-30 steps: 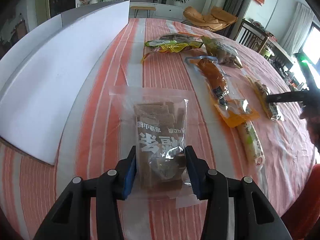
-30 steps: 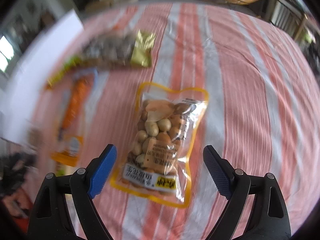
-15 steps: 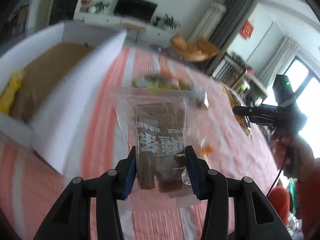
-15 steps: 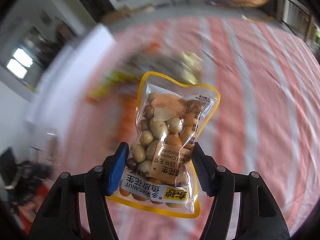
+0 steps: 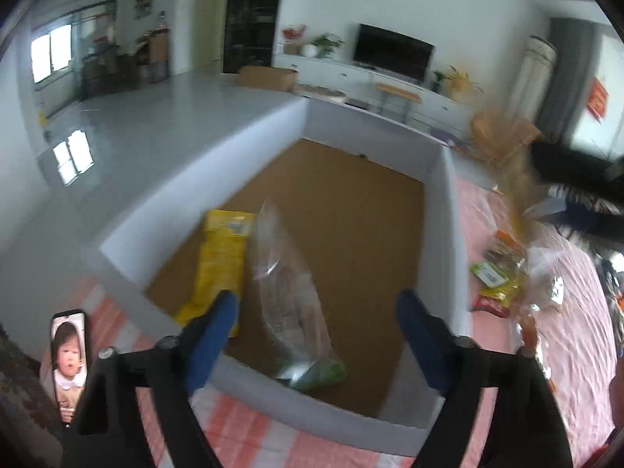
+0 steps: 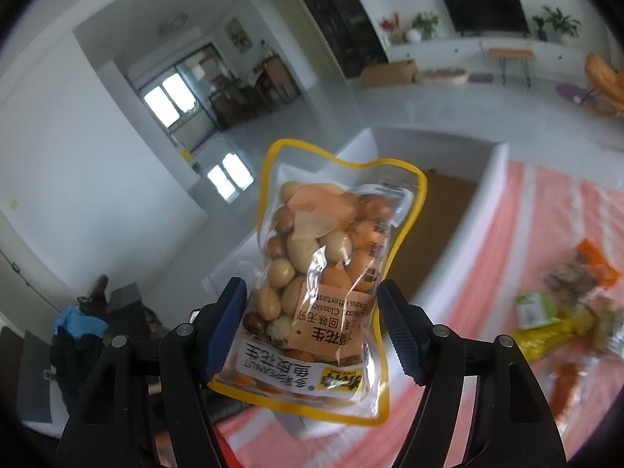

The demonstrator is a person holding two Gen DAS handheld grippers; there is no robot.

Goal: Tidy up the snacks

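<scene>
Snack sorting at white box: one gripper spread above the box, one gripper carrying peanuts.

Left gripper (image 5: 314,314): jaws spread wide and released, grasping nothing, poised over the white box (image 5: 442,230) with the brown floor. Clear bag of brown pieces (image 5: 290,296): blurred, inside the box area between the spread jaws, tilted, its lower end near the front wall. Yellow packet (image 5: 220,257): lying on the box floor, just beside the clear bag on its left. Right gripper (image 6: 312,323): jaws clenched on the peanut bag (image 6: 335,269), a clear pouch with yellow border, held upright in the air, print upside down. Remaining snacks (image 6: 561,312): scattered on the striped counter (image 6: 507,257), right of the box. Phone (image 5: 70,355): on the counter, near the box's front left corner.
</scene>
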